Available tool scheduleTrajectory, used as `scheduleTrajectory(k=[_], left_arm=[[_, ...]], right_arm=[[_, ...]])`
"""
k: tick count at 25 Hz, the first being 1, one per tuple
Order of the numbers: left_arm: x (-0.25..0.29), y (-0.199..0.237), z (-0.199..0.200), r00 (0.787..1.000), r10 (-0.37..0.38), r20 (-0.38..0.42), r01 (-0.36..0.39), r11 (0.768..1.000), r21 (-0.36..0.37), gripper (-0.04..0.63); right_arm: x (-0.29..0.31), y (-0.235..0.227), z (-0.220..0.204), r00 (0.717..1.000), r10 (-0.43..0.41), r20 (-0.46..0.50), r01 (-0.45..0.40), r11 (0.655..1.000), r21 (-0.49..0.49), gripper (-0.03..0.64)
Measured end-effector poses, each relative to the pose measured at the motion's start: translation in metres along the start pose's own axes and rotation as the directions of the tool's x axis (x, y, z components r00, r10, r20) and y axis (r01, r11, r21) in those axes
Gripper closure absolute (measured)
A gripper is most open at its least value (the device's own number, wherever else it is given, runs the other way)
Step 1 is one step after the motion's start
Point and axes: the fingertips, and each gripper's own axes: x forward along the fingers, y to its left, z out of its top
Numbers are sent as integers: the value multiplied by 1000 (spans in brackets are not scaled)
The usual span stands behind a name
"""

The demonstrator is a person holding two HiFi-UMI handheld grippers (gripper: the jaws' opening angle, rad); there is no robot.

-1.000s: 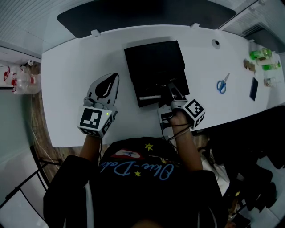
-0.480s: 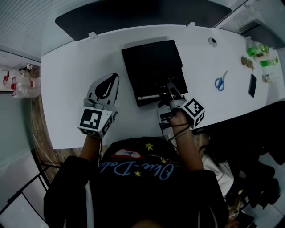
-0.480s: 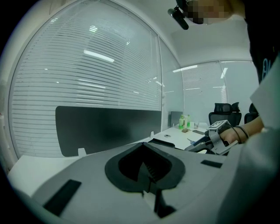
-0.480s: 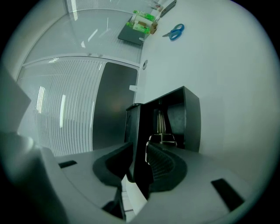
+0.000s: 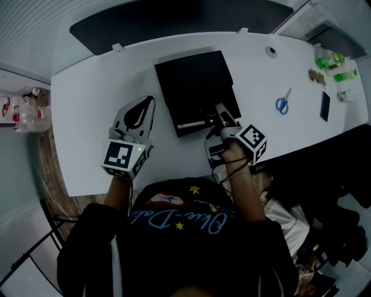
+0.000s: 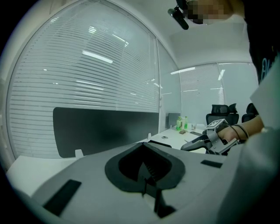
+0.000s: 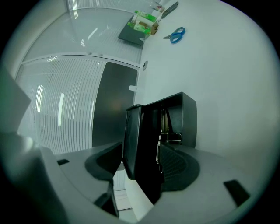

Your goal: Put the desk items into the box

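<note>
Scissors [image 5: 282, 104] lie on the bench [image 5: 87, 98], well right of the box [image 5: 194, 81], blades pointing away from you. Your right hand-held gripper [image 5: 222, 113] has just been spreading, with the box wall between its jaws, as only its own view shows. Left hand-held gripper [image 5: 148, 104]: pressed together, empty.

White desk [image 5: 87, 98] — dark divider panel [image 5: 174, 17] behind, slatted blinds [image 6: 87, 65], office chairs [image 6: 221, 113].

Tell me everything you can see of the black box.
The black box is open-topped and rectangular, matte and plastic-looking, lying flat and slightly skewed on the white desk. A slim pale item lies inside by its near wall. The right tongs, which have just been opening, straddle its near right wall.
</note>
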Motion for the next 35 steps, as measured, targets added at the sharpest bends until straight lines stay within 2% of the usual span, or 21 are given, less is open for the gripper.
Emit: scheduleTrajectory(k=[3, 7, 10, 16, 21, 22, 25, 26, 27, 30, 35], left_arm=[[-1, -2, 1, 1000, -6, 12, 6, 1000, -5, 586], [-2, -3, 1, 1000, -11, 17, 11, 1000, -10, 587], [-2, -4, 0, 1000, -16, 19, 16, 1000, -15, 586], [-2, -7, -3, 1000, -18, 10, 18, 1000, -17, 586], [-3, -17, 2, 999, -26, 32, 27, 1000, -12, 586], [-4, -19, 2, 999, -25, 32, 25, 1000, -11, 586], [-7, -22, 3, 999, -19, 34, 19, 1000, -11, 586], [-8, -23, 2, 999, -17, 31, 17, 1000, -10, 587], [-9, -24, 2, 999, -14, 30, 15, 1000, -10, 586], [-11, -27, 6, 999, -13, 36, 14, 1000, -13, 587], [-13, -32, 6, 999, -15, 32, 15, 1000, -6, 588]], right_arm=[[-2, 4, 0, 1000, 2, -11, -2, 999, -36, 337], [-3, 12, -1, 999, 14, -29, -18, 991, -136, 301], [-6, 14, -1, 999, 1, -32, -7, 982, -186, 299], [-17, 15, 5, 1000, 5, -12, -7, 985, -175, 299], [-23, 18, 12, 999, 39, -2, -39, 987, -158, 302], [-24, 21, 13, 999, 49, 0, -48, 986, -163, 317], [-27, 26, 15, 997, 73, 3, -71, 981, -179, 425], [-28, 28, 15, 997, 83, 2, -81, 982, -168, 501], [-29, 30, 15, 995, 100, 1, -99, 984, -148, 607], [-31, 41, 14, 982, 186, -9, -186, 974, -126, 607], [-37, 65, 16, 966, 254, -39, -255, 932, -255, 607]])
